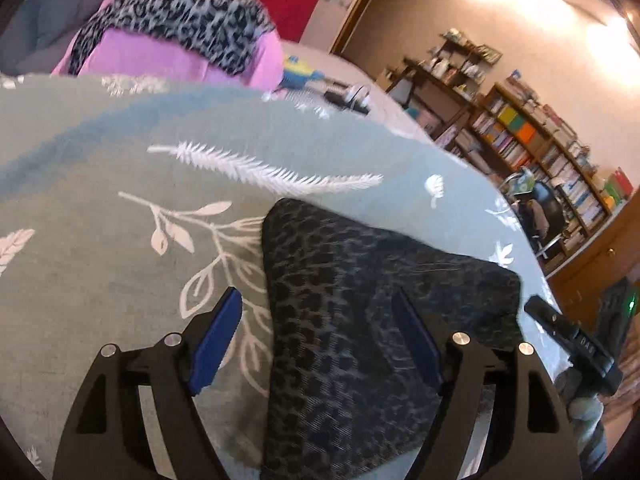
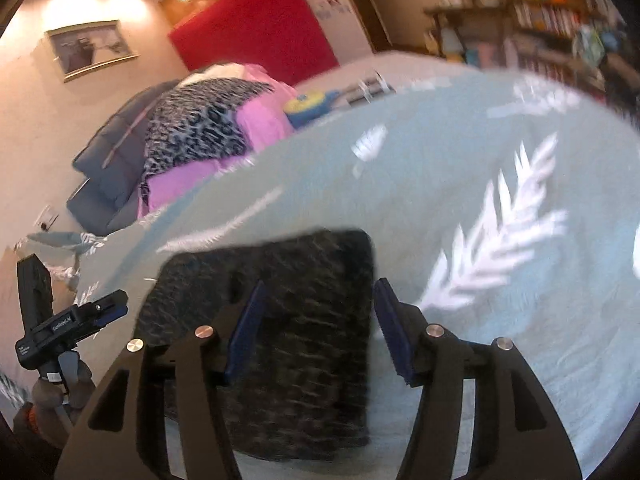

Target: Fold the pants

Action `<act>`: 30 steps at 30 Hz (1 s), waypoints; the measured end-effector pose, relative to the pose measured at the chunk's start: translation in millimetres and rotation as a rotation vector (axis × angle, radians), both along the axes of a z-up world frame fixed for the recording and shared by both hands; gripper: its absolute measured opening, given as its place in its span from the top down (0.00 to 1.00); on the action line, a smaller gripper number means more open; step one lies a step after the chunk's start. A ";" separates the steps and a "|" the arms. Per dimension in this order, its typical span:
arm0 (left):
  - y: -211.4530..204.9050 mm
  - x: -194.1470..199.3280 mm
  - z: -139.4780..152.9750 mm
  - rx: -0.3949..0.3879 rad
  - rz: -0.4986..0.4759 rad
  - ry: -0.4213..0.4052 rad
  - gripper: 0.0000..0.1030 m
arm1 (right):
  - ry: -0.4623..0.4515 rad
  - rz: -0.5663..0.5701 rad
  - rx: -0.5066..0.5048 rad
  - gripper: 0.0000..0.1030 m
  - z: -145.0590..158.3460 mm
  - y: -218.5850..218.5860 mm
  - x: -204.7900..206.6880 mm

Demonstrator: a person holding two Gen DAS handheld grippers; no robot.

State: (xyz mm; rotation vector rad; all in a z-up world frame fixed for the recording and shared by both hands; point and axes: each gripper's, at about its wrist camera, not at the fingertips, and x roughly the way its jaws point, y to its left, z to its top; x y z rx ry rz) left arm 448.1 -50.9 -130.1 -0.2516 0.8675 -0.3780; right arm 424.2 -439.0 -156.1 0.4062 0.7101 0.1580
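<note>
Dark leopard-print pants (image 1: 360, 300) lie folded into a compact block on a grey-green bedspread with white leaf prints (image 1: 120, 200). My left gripper (image 1: 318, 312) hovers open over the block's left edge: one blue pad is over the bedspread, the other over the cloth, neither pressing. In the right wrist view the same pants (image 2: 304, 320) show blurred, with my right gripper (image 2: 320, 300) open above their right part and nothing clamped. Each gripper also appears in the other's view, the right gripper (image 1: 576, 344) at the far right and the left gripper (image 2: 68, 320) at the far left.
At the head of the bed lies a pile of pink cloth (image 1: 168, 56) with another leopard-print garment (image 1: 188, 20) on it, beside a blue and yellow toy (image 1: 300, 72). Bookshelves (image 1: 520, 140) line the far wall. A red panel (image 2: 256, 28) and a framed picture (image 2: 90, 48) hang there.
</note>
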 end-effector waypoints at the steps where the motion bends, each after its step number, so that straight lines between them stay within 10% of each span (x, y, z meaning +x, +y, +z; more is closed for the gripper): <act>1: -4.0 -2.6 1.0 -0.002 -0.008 -0.004 0.25 | -0.021 0.025 -0.017 0.43 6.6 9.5 0.7; 15: -26.5 15.0 -61.6 0.097 -0.008 0.108 0.22 | 0.102 0.111 -0.048 0.43 -55.4 30.2 47.6; 30: -38.3 -48.2 0.0 0.285 0.017 -0.065 0.10 | 0.020 0.039 -0.198 0.22 -1.9 49.9 -37.3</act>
